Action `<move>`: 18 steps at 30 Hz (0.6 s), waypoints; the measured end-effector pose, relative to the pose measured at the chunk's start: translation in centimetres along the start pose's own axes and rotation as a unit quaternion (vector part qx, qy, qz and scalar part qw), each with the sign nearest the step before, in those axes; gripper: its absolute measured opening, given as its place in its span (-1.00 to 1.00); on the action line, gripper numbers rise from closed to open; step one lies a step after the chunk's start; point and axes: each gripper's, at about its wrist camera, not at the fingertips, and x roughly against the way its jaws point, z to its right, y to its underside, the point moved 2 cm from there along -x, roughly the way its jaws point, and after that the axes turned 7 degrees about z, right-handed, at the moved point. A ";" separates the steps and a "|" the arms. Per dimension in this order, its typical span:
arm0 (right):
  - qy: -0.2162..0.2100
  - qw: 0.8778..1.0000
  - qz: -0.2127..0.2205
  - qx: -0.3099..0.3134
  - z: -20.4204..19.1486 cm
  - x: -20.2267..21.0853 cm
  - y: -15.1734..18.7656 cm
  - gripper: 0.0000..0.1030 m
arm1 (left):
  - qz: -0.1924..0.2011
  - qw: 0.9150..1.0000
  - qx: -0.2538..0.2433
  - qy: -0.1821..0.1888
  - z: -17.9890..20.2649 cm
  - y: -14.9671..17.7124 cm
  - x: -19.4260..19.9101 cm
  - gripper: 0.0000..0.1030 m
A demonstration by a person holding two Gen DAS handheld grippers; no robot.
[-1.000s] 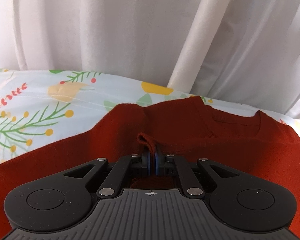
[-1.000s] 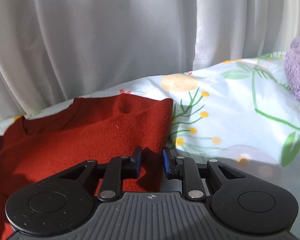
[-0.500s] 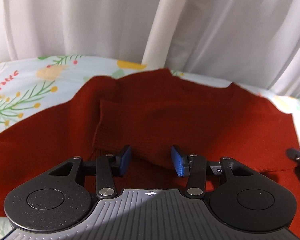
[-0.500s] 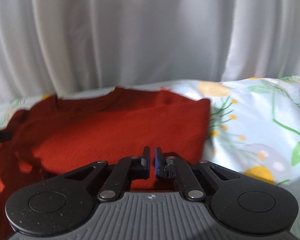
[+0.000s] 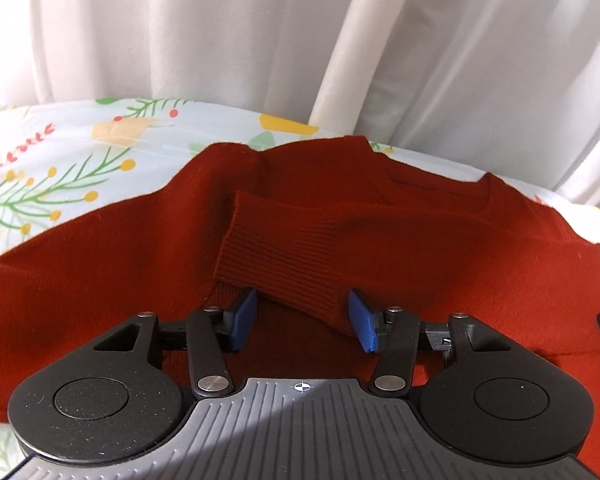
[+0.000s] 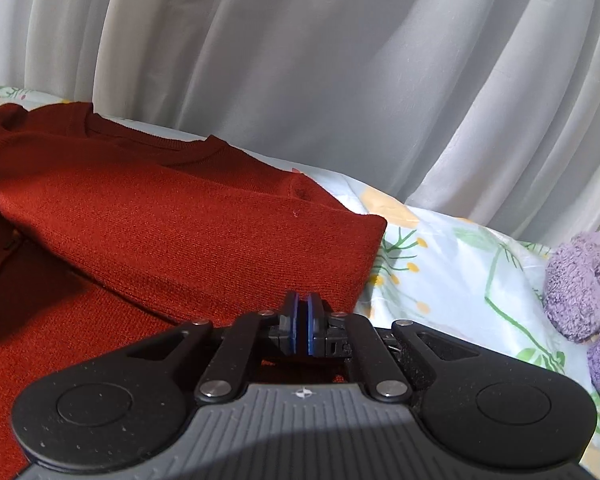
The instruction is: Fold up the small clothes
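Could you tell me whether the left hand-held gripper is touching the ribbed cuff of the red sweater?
Cannot tell. In the left wrist view the left hand-held gripper is opening, its pads flanking the ribbed cuff, without a plain gap or contact.

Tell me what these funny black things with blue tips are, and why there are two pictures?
Those are tongs that a person holds, one in each hand, and each has a little camera looking along its two fingers. So each picture is what one pair sees.

One picture is from the left tongs. Their blue tips are opening, and the ribbed cuff of a red sweater lies between them, not squeezed.

The other picture is from the right tongs. Their tips are shut tight over the sweater; whether they pinch any cloth is hidden.

The sweater lies on a flowery sheet, with one sleeve folded across its front. A fluffy purple thing sits at the side, and a white curtain hangs behind.
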 end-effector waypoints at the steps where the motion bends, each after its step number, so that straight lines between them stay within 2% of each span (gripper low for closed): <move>1: 0.003 1.000 0.002 0.011 -0.2 0.0 0.1 -0.96 | 0.000 1.000 -0.003 -0.001 0.0 0.1 0.1 0.25; 4: 0.011 0.999 0.009 0.049 -1.1 0.0 0.2 -0.93 | -0.005 1.000 0.003 0.009 -0.4 0.8 0.9 0.51; 7: 0.017 0.998 0.004 0.055 -1.3 0.8 0.3 -0.88 | -0.014 0.999 0.028 0.023 -1.6 1.6 2.5 0.52; 10: 0.006 1.000 -0.022 0.014 -0.7 2.4 -0.3 -0.87 | -0.004 0.994 0.110 0.017 -4.9 2.8 5.8 0.52; 12: -0.053 0.995 -0.038 -0.071 0.0 3.9 -0.5 -0.86 | 0.013 0.983 0.182 0.010 -8.3 4.1 8.4 0.53; 13: -0.100 0.986 -0.052 -0.119 0.3 4.9 -0.2 -0.61 | 0.021 0.976 0.216 -0.002 -10.2 4.8 9.6 0.54; 14: -0.152 0.972 -0.070 -0.166 0.4 5.7 0.3 -0.44 | 0.028 0.968 0.247 -0.020 -12.2 5.5 10.8 0.54; 15: -0.186 0.959 -0.074 -0.200 0.3 6.8 0.9 -0.24 | 0.036 0.960 0.275 -0.043 -14.2 6.1 11.9 0.54; 18: -0.241 0.935 -0.082 -0.247 -0.4 9.7 2.0 -0.19 | 0.053 0.929 0.346 -0.120 -20.2 7.7 14.3 0.53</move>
